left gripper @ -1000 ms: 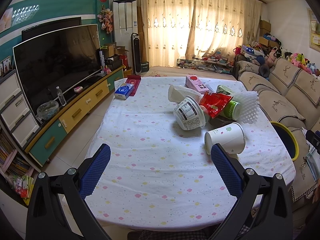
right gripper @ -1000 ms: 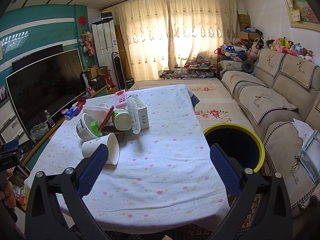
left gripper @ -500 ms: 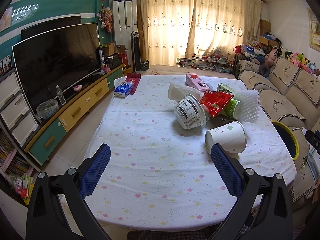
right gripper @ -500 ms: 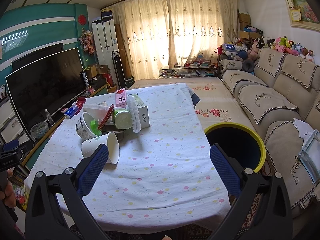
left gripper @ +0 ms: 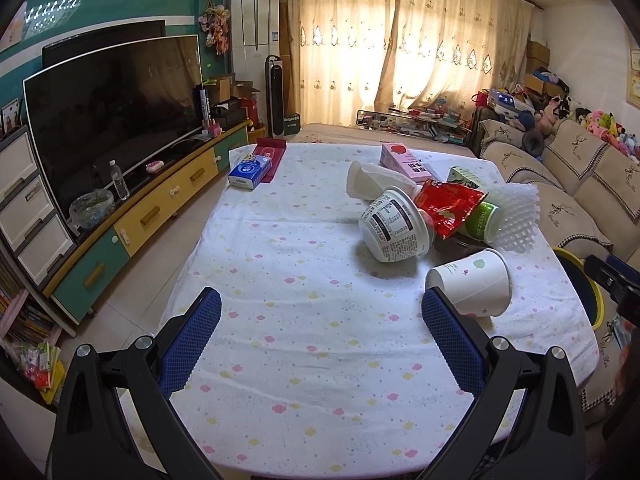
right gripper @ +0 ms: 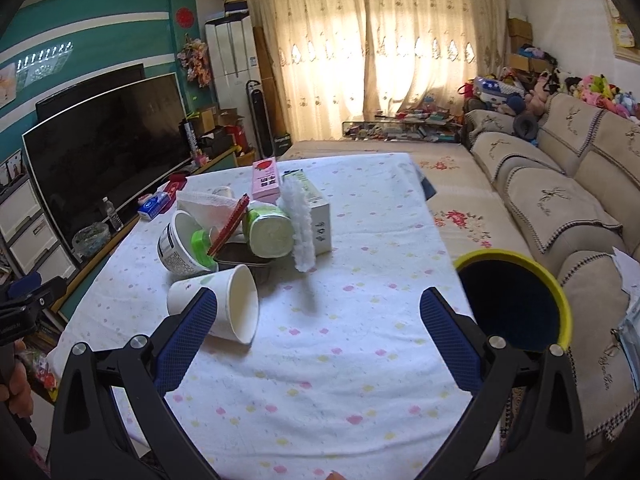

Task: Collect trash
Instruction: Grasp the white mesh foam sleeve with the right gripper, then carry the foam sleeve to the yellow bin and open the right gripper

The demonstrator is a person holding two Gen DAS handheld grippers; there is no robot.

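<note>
Right claw (right gripper: 318,322) has neared the paper cup (right gripper: 224,306) (jaws spread).

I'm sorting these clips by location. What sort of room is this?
Most likely a home living room: a large TV on a low cabinet along one wall, a sofa opposite it, and curtains over a bright window. The table between them holds the trash.
</note>
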